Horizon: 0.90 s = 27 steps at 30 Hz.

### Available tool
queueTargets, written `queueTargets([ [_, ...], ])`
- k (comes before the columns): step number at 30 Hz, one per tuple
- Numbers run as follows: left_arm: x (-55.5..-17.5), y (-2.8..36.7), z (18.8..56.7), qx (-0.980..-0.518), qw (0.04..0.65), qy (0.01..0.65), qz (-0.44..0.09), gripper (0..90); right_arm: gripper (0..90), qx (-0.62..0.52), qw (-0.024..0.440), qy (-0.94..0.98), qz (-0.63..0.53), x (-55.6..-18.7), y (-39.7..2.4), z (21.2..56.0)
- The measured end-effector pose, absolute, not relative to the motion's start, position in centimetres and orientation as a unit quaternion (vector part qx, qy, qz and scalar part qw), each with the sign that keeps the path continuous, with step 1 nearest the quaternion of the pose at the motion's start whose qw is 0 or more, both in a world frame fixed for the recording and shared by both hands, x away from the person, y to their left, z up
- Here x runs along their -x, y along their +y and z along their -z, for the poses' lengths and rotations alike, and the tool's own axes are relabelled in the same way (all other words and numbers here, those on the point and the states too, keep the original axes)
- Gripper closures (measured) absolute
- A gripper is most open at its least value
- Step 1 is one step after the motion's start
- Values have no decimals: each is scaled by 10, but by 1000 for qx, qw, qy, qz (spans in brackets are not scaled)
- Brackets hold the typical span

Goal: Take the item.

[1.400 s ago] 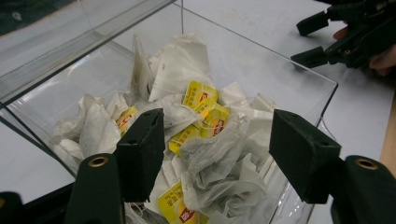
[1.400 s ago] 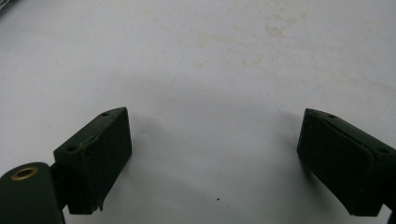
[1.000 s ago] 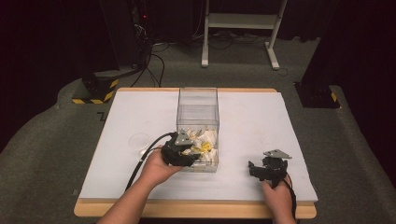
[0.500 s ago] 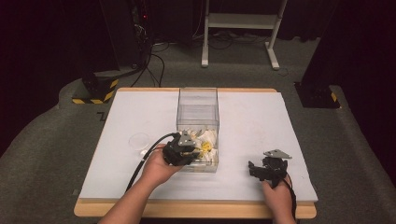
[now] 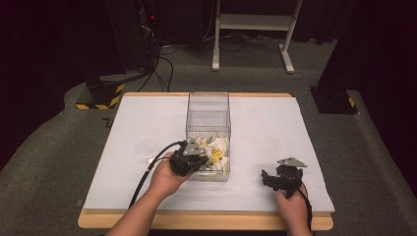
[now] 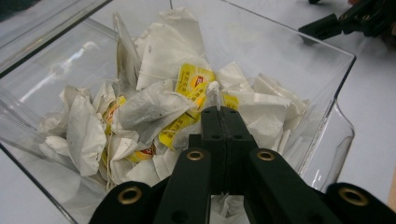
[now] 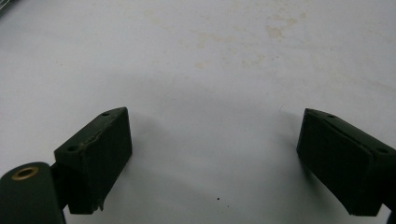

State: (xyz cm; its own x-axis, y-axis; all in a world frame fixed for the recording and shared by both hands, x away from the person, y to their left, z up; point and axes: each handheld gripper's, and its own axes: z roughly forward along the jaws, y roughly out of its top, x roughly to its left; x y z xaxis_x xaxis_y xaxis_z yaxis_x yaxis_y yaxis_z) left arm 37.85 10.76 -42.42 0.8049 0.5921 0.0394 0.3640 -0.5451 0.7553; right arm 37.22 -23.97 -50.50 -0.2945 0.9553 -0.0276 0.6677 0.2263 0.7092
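Observation:
A clear plastic box (image 5: 208, 112) stands mid-table, and a heap of white tea bags (image 5: 218, 146) with yellow tags fills its near end. My left gripper (image 5: 209, 157) reaches into that end from the left. In the left gripper view the jaws are pressed together (image 6: 219, 110) with a white corner of a tea bag (image 6: 214, 92) pinched at their tip, above the pile (image 6: 154, 60). My right gripper (image 5: 266, 179) rests low over the bare table at the front right. Its jaws stand wide apart (image 7: 214, 117) with nothing between them.
A small clear round dish (image 5: 146, 147) lies on the white table top (image 5: 275, 123), left of the box. The box's far half holds nothing. The table's front edge runs just below both hands. Beyond the table are dark floor, cables and a white stand.
My left gripper has shifted only slightly inside the box's near end, and its cable has settled. The right gripper has stayed where it was.

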Motion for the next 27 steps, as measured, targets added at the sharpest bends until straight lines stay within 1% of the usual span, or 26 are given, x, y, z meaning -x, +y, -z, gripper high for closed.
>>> queueTargets([
  [14,-374,124,422,-835,445,293,-139,897,104,-543,239,746,-301,-372,-240,505],
  [27,-373,133,422,-817,473,301,-136,897,104,-543,239,746,-302,-372,-240,505],
])
